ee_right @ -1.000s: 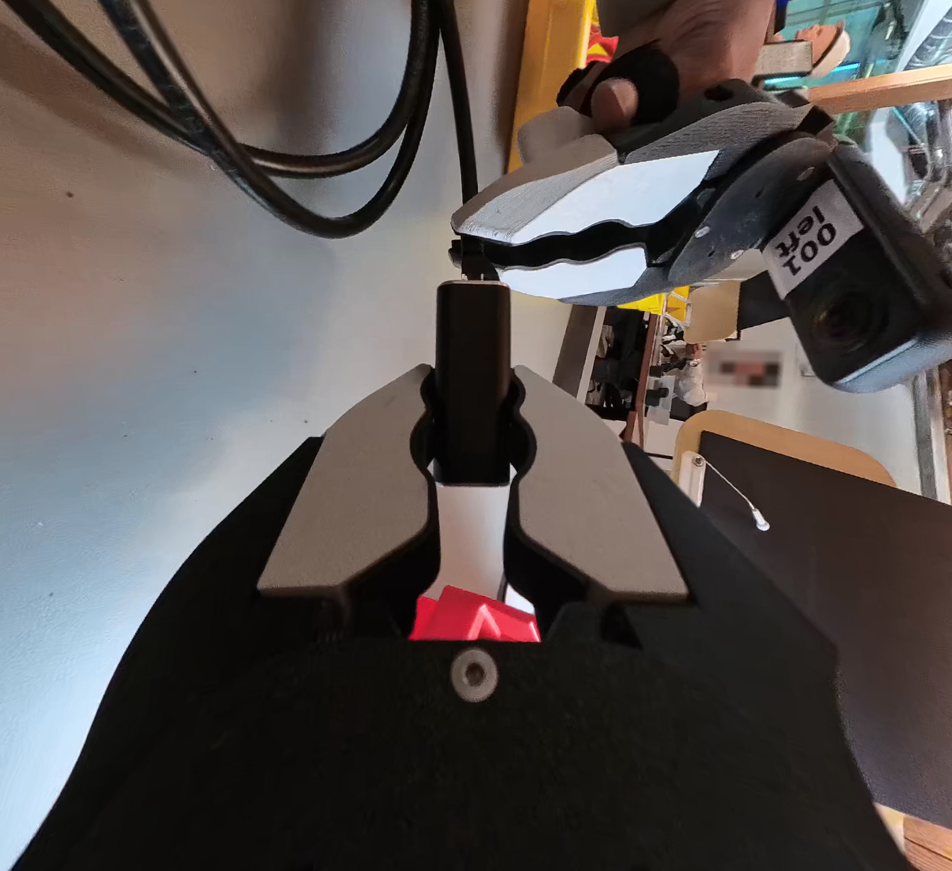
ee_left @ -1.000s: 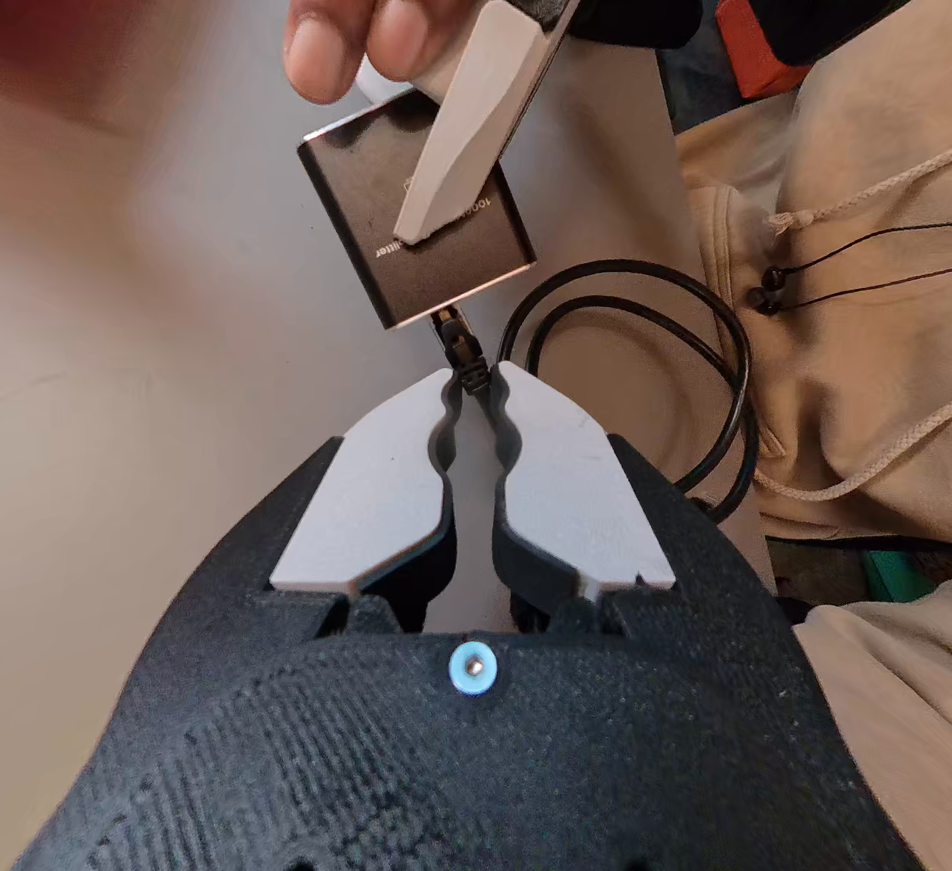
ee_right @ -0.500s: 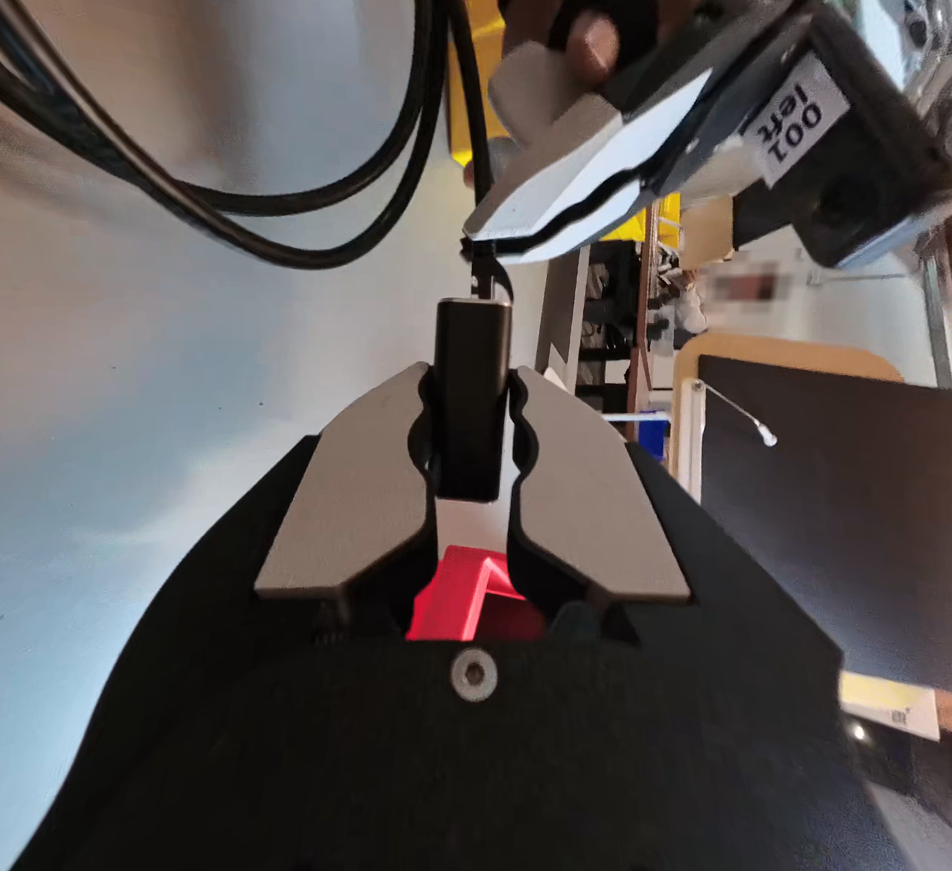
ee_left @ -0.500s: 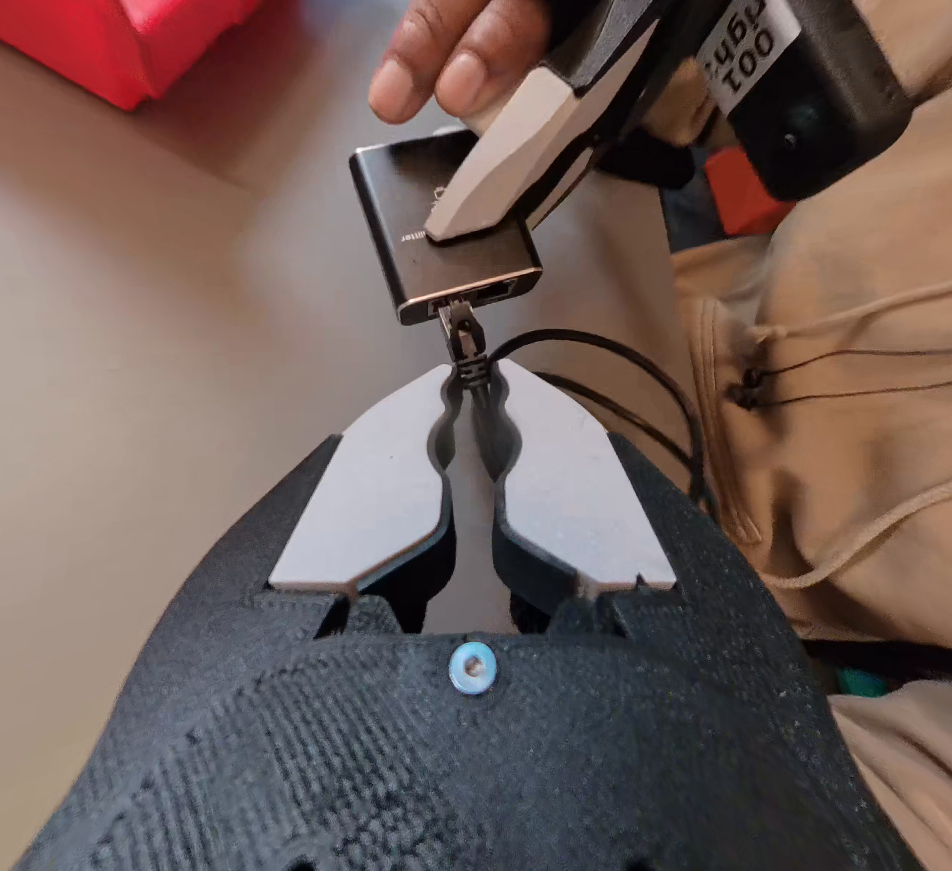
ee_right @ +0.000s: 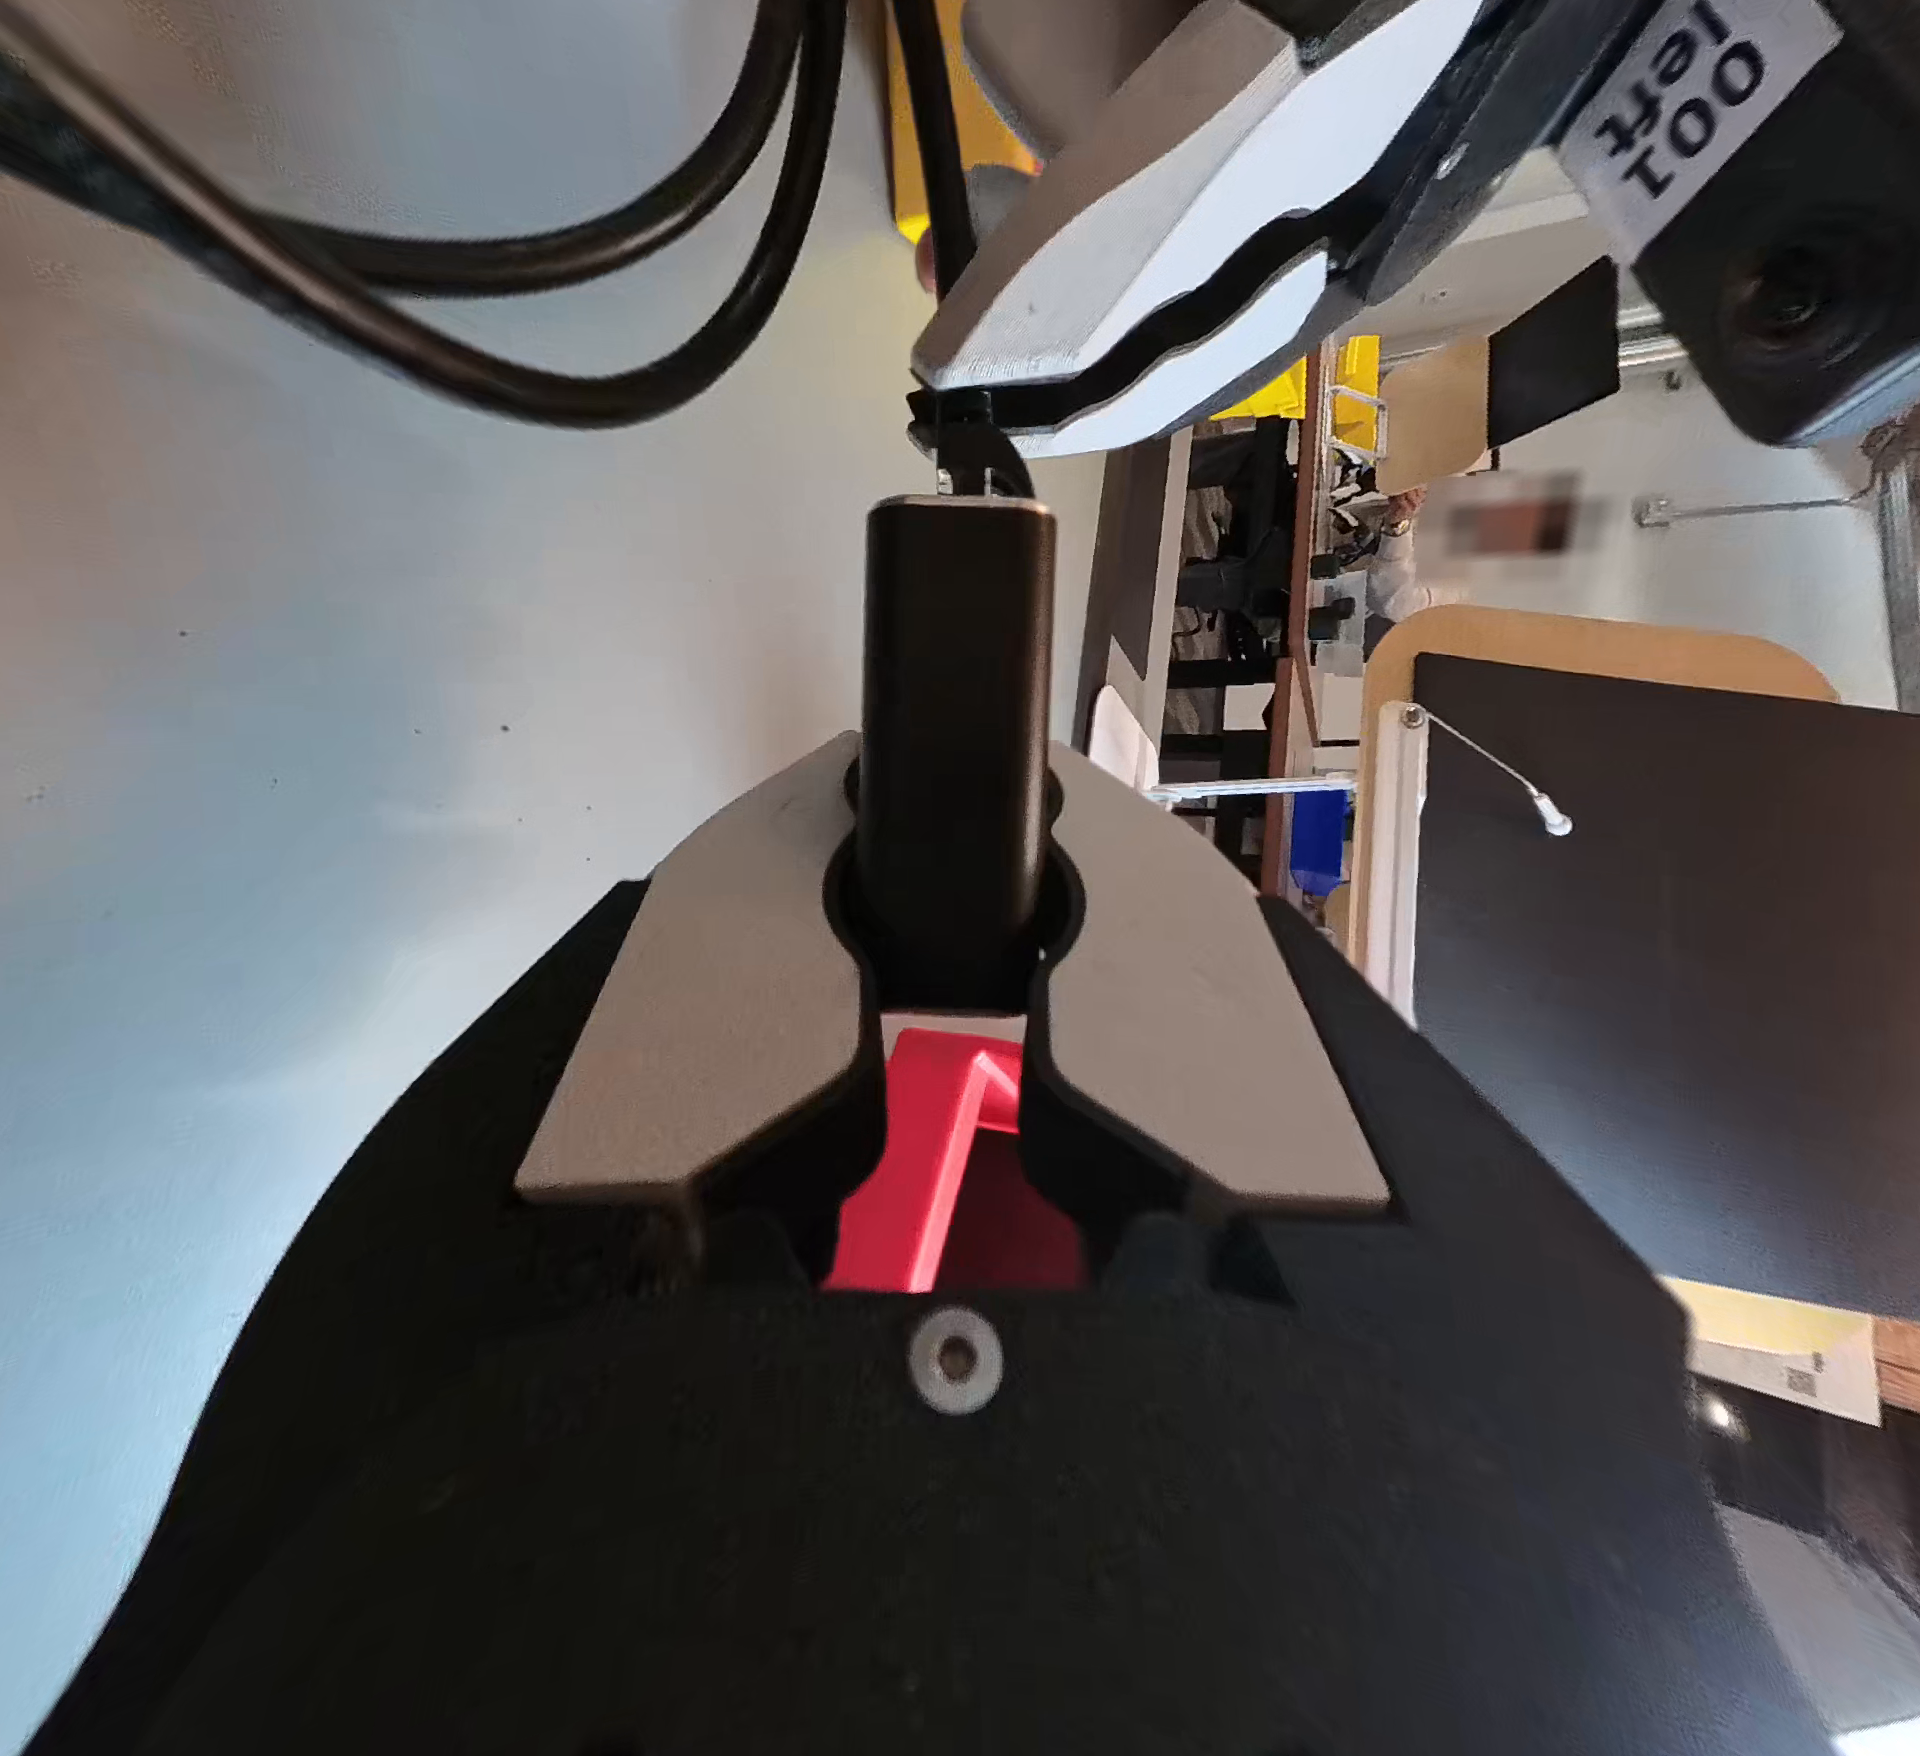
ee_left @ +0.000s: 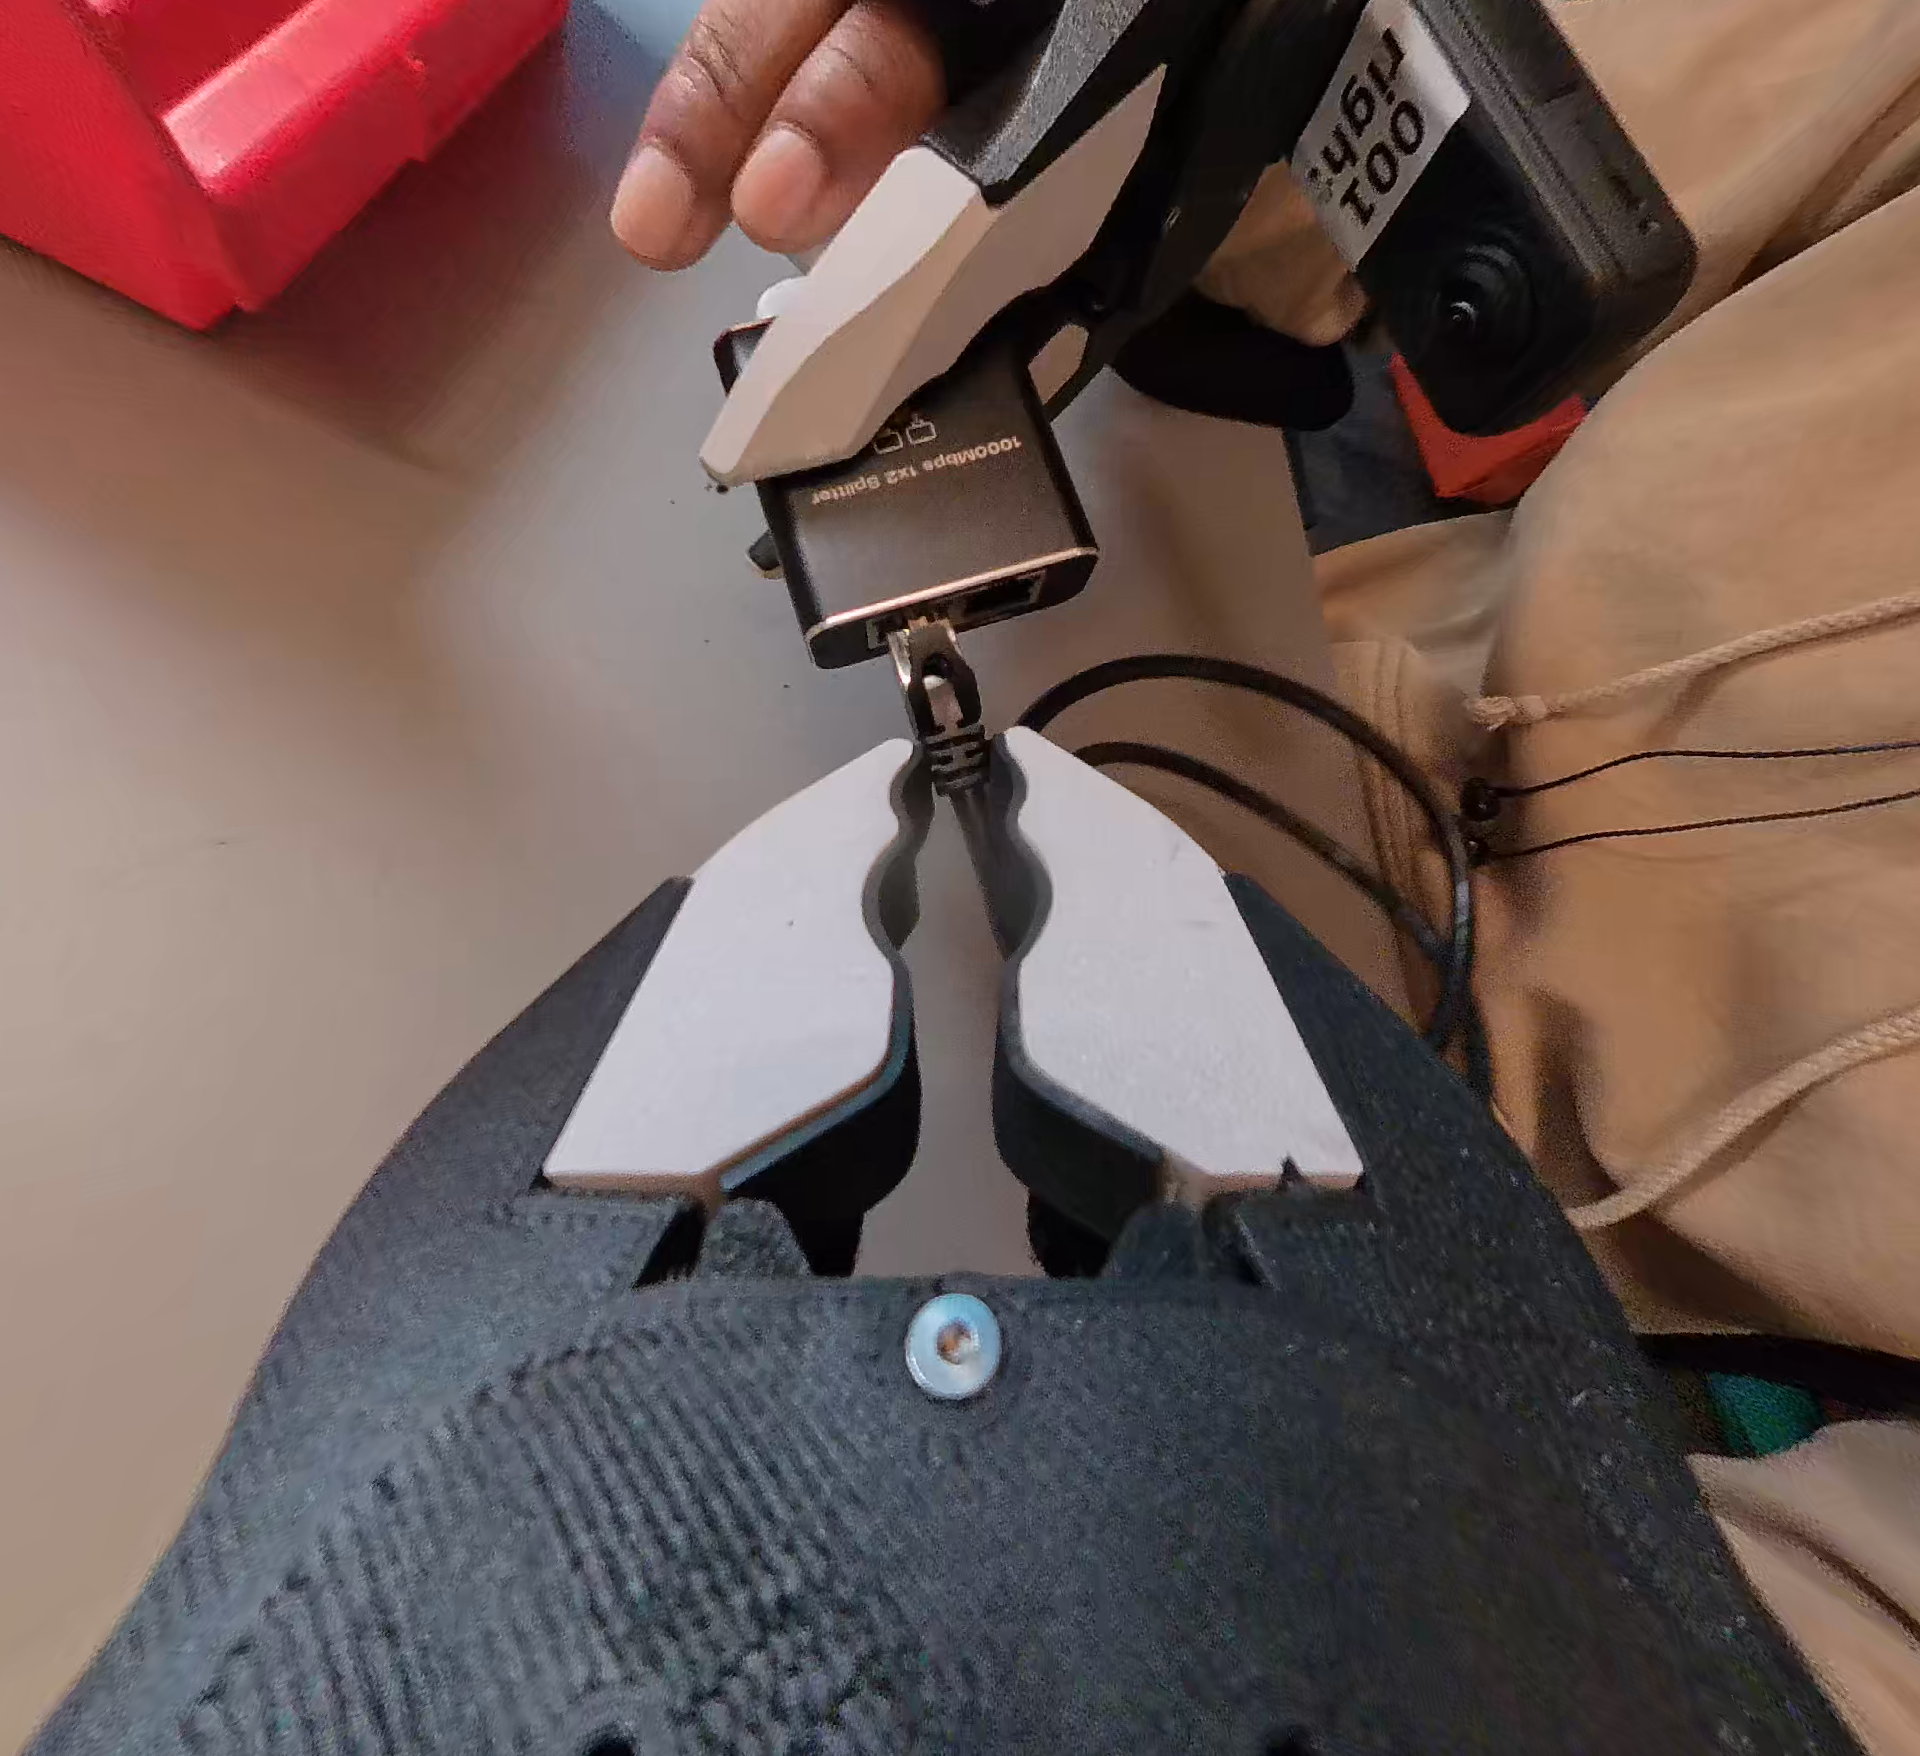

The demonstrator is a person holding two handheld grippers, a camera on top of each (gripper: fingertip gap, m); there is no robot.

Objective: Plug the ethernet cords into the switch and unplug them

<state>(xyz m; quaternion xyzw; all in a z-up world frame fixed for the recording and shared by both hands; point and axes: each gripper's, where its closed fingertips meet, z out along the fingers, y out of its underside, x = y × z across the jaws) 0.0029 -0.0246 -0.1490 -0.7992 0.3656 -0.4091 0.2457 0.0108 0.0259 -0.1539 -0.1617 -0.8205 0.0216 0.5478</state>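
Observation:
In the left wrist view my left gripper [ee_left: 951, 761] is shut on the black ethernet cord [ee_left: 961, 750], just behind its plug [ee_left: 930, 667]. The plug's tip sits in the mouth of the left port of the small black switch [ee_left: 935, 532]. The right port beside it is empty. My right gripper [ee_left: 758, 449] clamps the switch from above and below and holds it off the table. In the right wrist view my right gripper [ee_right: 956, 771] is shut on the switch [ee_right: 956, 688], with the left gripper [ee_right: 987, 402] and plug [ee_right: 966, 454] just beyond it.
A red bin [ee_left: 260, 44] stands at the far left on the grey table [ee_left: 312, 771]. The cord's black loops [ee_right: 623, 304] hang beside the grippers. A person's beige hoodie [ee_left: 1662, 823] fills the right side. Desks and shelves show far off. The gap from one gripper's tips to the other's is roughly 6 centimetres.
Both grippers have moved together toward the red bin, which has come into view. The switch has tilted so its port face now shows. Both grips are unchanged.

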